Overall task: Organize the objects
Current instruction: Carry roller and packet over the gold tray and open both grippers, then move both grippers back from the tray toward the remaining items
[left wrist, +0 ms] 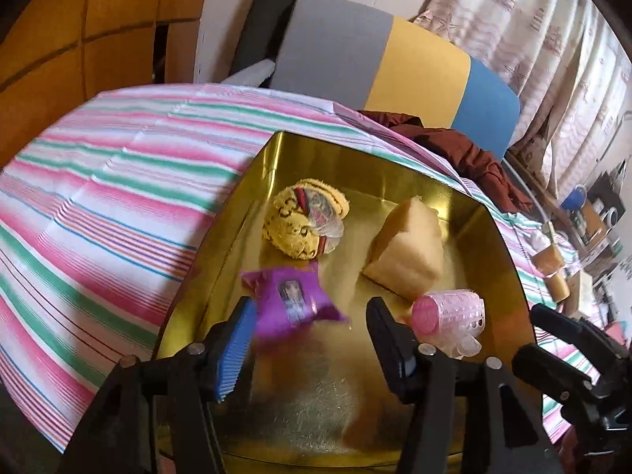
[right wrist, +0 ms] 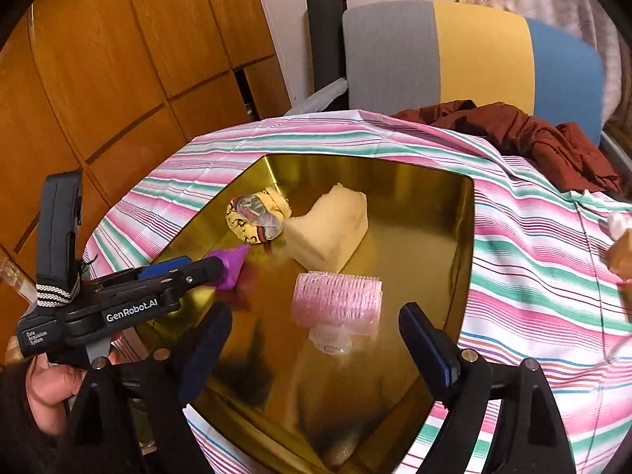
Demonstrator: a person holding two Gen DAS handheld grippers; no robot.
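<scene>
Gold metal tray (left wrist: pixel 395 166) on the striped tabletop (left wrist: pixel 118 181) lies under both tools. Left hand-held gripper (left wrist: pixel 308 339) released, purple foil sachet (left wrist: pixel 292 300) loose between its fingers. Right hand-held gripper (right wrist: pixel 312 339) released, pink cylindrical hair roller (right wrist: pixel 337 296) just ahead; beige sponge block (right wrist: pixel 328 229) beyond.

- A lived-in home room, not a lab or shop: a striped tablecloth (left wrist: pixel 98 181) covers the table.
- Wooden cupboard doors (right wrist: pixel 98 59) line one wall; patterned curtains (left wrist: pixel 533 27) hang along another.
- A grey, yellow and blue chair (right wrist: pixel 474 51) stands behind the table, a dark red garment (right wrist: pixel 533 138) heaped on it.
- Cluttered shelves (left wrist: pixel 592 213) fill the far corner.
</scene>
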